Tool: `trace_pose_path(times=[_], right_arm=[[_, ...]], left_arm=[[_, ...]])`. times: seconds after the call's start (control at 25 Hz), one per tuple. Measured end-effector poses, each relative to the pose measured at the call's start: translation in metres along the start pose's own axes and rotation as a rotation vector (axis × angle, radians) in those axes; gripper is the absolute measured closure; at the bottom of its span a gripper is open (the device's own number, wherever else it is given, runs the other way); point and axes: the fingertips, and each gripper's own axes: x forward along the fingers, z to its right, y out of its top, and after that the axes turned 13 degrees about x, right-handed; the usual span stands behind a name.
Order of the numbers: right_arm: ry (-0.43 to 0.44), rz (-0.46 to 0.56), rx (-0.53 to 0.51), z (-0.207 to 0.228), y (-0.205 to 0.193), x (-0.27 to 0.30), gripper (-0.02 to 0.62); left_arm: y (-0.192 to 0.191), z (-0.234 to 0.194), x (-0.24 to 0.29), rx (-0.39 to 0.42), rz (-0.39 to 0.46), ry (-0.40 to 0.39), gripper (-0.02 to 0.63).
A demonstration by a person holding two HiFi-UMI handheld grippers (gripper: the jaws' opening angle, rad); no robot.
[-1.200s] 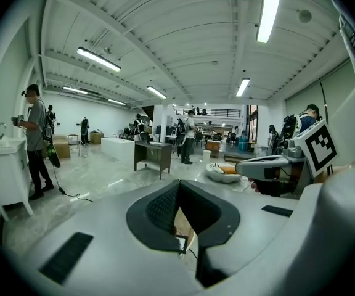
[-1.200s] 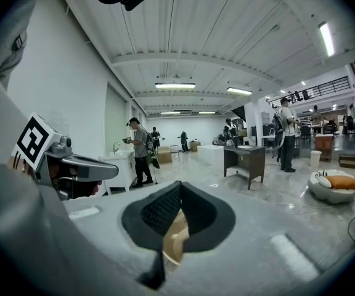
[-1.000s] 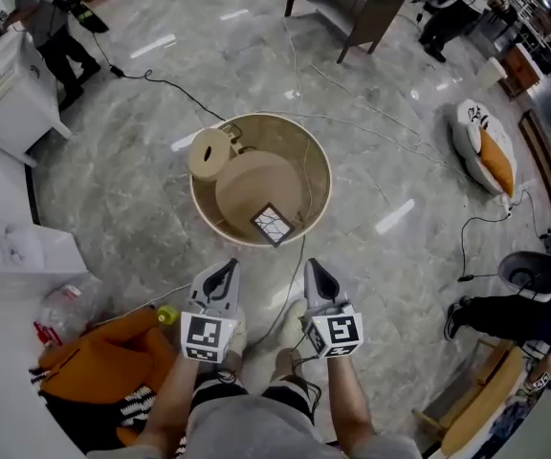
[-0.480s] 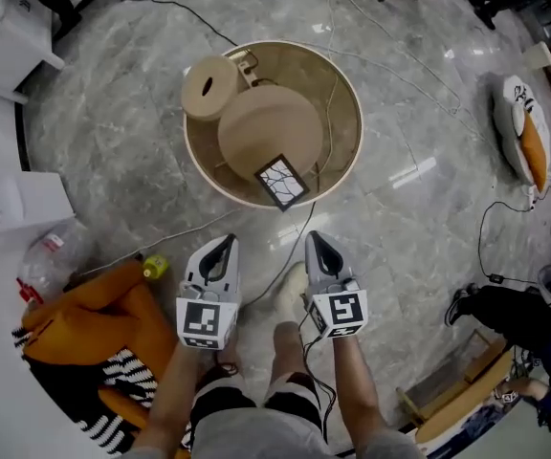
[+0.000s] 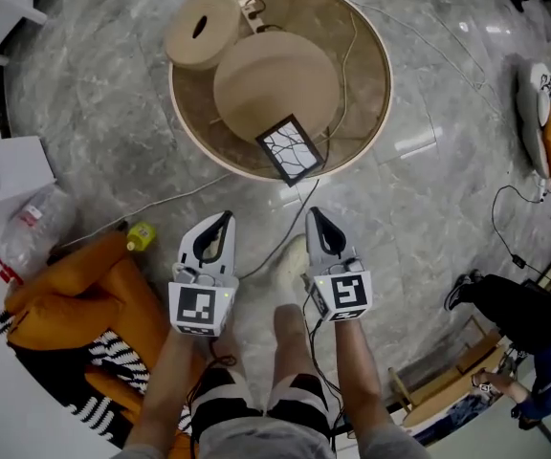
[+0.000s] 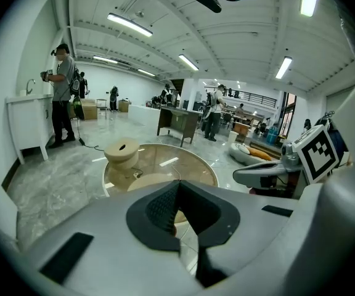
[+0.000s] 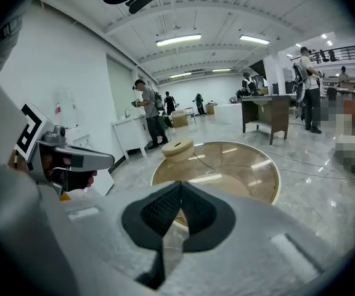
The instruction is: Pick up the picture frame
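Note:
The picture frame (image 5: 292,149), black-edged with a white cracked pattern, lies tilted on the near part of a round glass table with a wooden rim (image 5: 171,79). It rests against a tan dome (image 5: 275,79). My left gripper (image 5: 224,218) and right gripper (image 5: 312,214) hang side by side over the floor, short of the table's near edge. Both are shut and hold nothing. In the left gripper view the shut left gripper (image 6: 179,184) points at the table (image 6: 211,174). In the right gripper view the right gripper (image 7: 180,185) does the same, and its jaws hide the frame.
A tan round stool with a slot (image 5: 202,30) stands at the table's far left. A cable (image 5: 275,242) runs across the marble floor between the grippers. Orange cloth (image 5: 75,304), a plastic bottle (image 5: 32,232) and a yellow item (image 5: 140,235) lie at left. A cushion (image 5: 546,127) lies at right.
Both grippers have sunk lower, still shut and side by side. The table and frame have grown larger and shifted toward the top of the head view.

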Motion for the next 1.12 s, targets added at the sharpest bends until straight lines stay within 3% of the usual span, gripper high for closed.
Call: trace_pose_path(times=[0.16, 0.44, 0.6, 0.76, 0.8, 0.84, 1.04, 1.12], right_arm=[[0.009, -0.017, -0.008, 0.014, -0.029, 0.022, 0.597], [0.021, -0.049, -0.038, 0.036, -0.08, 0.053, 0.595], [0.016, -0.075, -0.066, 0.042, -0.1, 0.066, 0.595], [0.03, -0.114, -0.195, 0.041, -0.114, 0.078, 0.594], [0.033, -0.126, -0.23, 0.041, -0.117, 0.082, 0.564], [0.034, -0.136, -0.269, 0.041, -0.119, 0.085, 0.476], [-0.033, -0.222, -0.55, 0.049, -0.128, 0.098, 0.409], [-0.033, -0.256, -0.629, 0.052, -0.138, 0.104, 0.34]], left_arm=[[-0.038, 0.0, 0.019, 0.018, -0.013, -0.009, 0.588], [-0.087, 0.003, 0.05, -0.07, -0.069, 0.011, 0.588], [-0.107, 0.004, 0.059, -0.026, -0.077, -0.004, 0.588], [-0.121, 0.006, 0.063, 0.028, -0.077, -0.03, 0.588], [-0.125, 0.006, 0.064, 0.032, -0.079, -0.032, 0.588], [-0.129, 0.006, 0.064, 0.031, -0.084, -0.03, 0.588], [-0.141, 0.004, 0.062, 0.017, -0.111, -0.024, 0.588], [-0.143, 0.004, 0.062, 0.011, -0.116, -0.023, 0.588]])
